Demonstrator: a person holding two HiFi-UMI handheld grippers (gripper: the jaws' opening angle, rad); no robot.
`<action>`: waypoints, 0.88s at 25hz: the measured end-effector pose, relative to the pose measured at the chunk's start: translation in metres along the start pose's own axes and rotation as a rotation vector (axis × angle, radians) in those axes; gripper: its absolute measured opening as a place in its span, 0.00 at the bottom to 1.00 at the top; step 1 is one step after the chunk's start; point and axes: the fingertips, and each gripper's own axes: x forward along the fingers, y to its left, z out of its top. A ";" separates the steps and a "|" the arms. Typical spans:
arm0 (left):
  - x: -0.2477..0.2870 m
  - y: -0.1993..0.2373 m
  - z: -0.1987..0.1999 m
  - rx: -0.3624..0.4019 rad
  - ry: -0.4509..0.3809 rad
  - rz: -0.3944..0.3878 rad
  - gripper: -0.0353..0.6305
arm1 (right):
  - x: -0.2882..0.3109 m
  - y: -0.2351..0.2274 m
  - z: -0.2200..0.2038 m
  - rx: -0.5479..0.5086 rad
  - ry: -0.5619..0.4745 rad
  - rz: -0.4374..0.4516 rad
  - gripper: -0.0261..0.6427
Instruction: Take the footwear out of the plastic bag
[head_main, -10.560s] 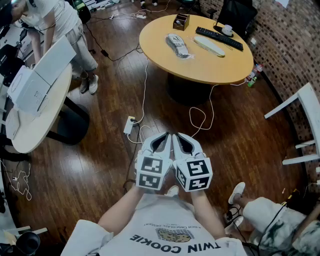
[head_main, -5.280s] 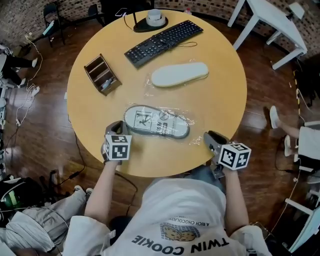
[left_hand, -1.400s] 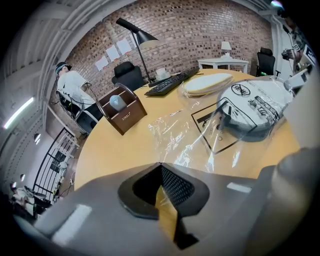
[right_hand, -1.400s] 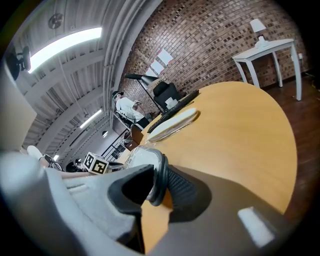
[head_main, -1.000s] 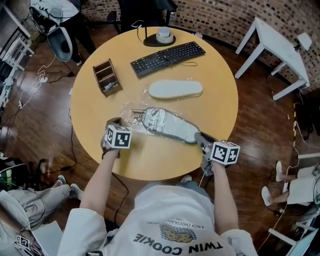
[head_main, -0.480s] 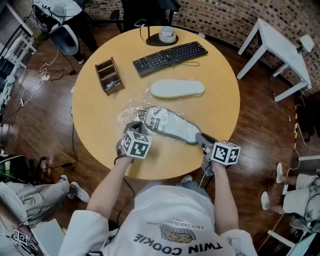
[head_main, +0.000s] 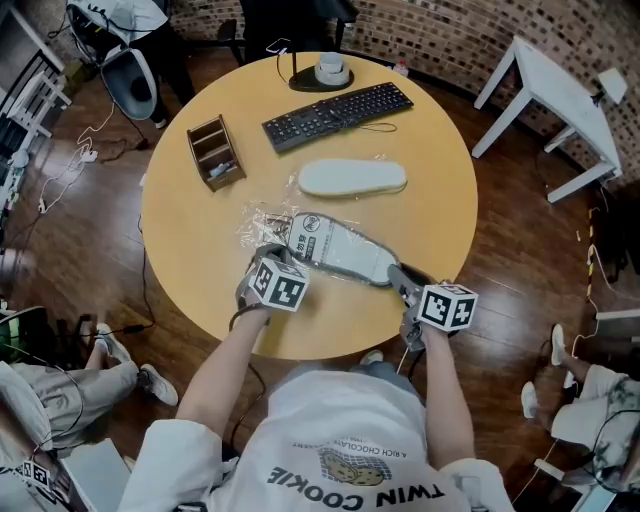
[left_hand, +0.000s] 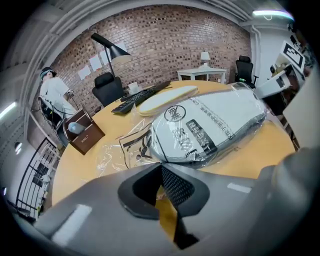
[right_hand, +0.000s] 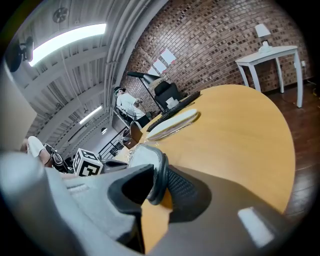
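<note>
Head view: slipper (head_main: 335, 250) in its plastic bag (head_main: 262, 225) lies slantwise on the round table (head_main: 190, 250). Its long axis runs from my left gripper (head_main: 262, 260) at the far-left end to my right gripper (head_main: 398, 276) at the near-right end. Left gripper view: jaws together and empty, with the bag's loose crumpled mouth just ahead, slightly left; likely my next bite. Right gripper view: jaws clamped on the slipper's rim.

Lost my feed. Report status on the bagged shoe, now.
Right gripper clamped on one end of shoe, through plastic bag. Left gripper shut at bag's other end, grip unclear. Shoe not out yet. Nothing in the way.
</note>
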 end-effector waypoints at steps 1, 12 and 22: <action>0.000 0.000 0.000 -0.002 0.003 0.002 0.06 | 0.000 0.000 0.000 -0.003 0.000 -0.001 0.16; 0.000 0.002 0.000 -0.026 0.028 0.005 0.06 | -0.002 0.000 0.002 0.000 -0.009 0.001 0.16; 0.000 0.002 0.001 -0.036 0.038 0.021 0.06 | -0.022 -0.013 0.008 0.013 -0.036 -0.015 0.16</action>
